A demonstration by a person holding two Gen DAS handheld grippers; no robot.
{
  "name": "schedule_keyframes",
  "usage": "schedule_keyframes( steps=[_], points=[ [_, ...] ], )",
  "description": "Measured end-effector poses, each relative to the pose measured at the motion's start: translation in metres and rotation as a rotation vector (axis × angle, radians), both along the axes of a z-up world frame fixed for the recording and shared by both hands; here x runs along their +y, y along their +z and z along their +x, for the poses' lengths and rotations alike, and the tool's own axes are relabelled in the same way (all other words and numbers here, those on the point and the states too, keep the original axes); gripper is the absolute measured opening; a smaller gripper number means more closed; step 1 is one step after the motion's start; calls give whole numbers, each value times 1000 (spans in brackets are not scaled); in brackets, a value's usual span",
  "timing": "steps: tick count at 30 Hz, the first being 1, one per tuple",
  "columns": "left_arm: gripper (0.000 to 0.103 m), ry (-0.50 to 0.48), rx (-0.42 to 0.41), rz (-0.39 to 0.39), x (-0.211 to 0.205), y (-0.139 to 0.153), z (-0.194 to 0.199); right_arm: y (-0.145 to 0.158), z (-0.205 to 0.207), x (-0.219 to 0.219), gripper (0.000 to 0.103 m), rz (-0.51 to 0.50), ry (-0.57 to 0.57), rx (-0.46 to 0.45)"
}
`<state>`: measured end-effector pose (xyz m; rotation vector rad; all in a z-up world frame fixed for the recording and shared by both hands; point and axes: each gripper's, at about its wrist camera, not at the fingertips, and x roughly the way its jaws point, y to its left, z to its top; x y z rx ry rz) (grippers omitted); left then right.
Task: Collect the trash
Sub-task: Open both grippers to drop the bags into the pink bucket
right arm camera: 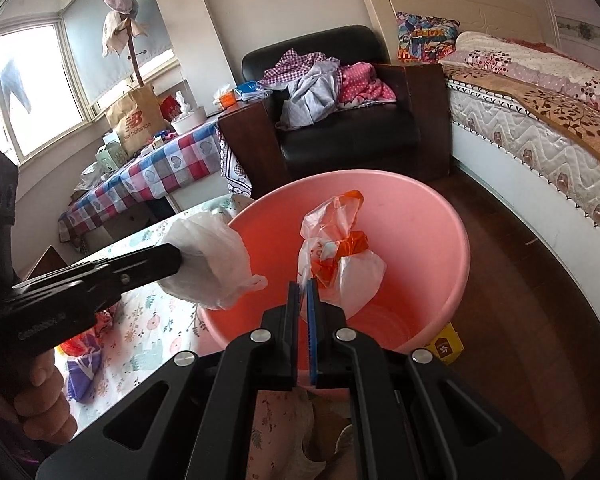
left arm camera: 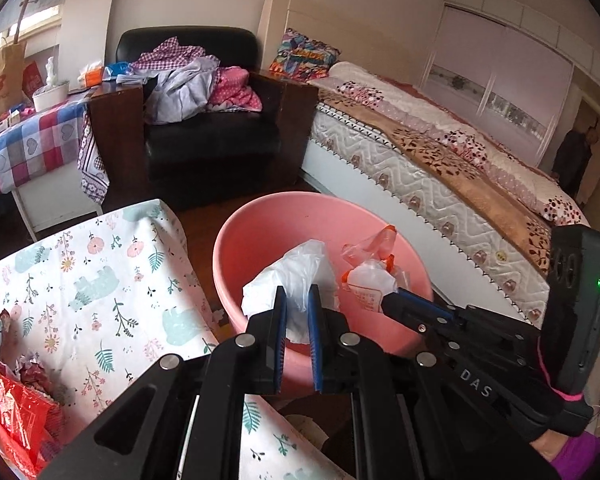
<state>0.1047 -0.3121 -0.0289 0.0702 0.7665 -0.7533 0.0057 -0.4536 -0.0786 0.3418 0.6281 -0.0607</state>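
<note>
Trash hangs from both grippers over the pink basin [right arm camera: 440, 240]. Beside the left gripper [left arm camera: 297, 304] lies the floral-covered desk [left arm camera: 100, 280]; its fingers pinch a crumpled white bag [left arm camera: 300, 268]. The right gripper [right arm camera: 304, 292] has its fingers nearly pressed together on an orange-and-clear plastic bag [right arm camera: 336, 248], with the bed [right arm camera: 540, 128] beyond.

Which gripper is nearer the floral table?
Left. The left gripper holds white plastic at the floral table edge; the right gripper hangs over the pink basin, farther away.

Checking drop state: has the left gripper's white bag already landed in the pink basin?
No, the white plastic bag is held in the left gripper above the pink basin rim.
</note>
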Motion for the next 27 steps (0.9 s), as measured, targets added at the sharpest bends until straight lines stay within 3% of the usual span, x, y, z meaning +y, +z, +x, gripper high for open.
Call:
schedule_keyframes(
  steps=[12,14,17,19,27],
  points=[
    [12,56,17,20,0,-11,10,5,5,-3,5,-28,-6,33],
    [19,62,23,18,2,-11,10,5,4,-2,6,-31,-8,34],
    [33,70,19,17,5,-9,8,7,3,-3,20,-31,-14,28],
    [34,72,15,12,7,-7,6,8,1,-3,26,-32,-16,20],
    [41,82,7,-14,17,4,2,15,-3,0,26,-50,-23,7]
  ],
)
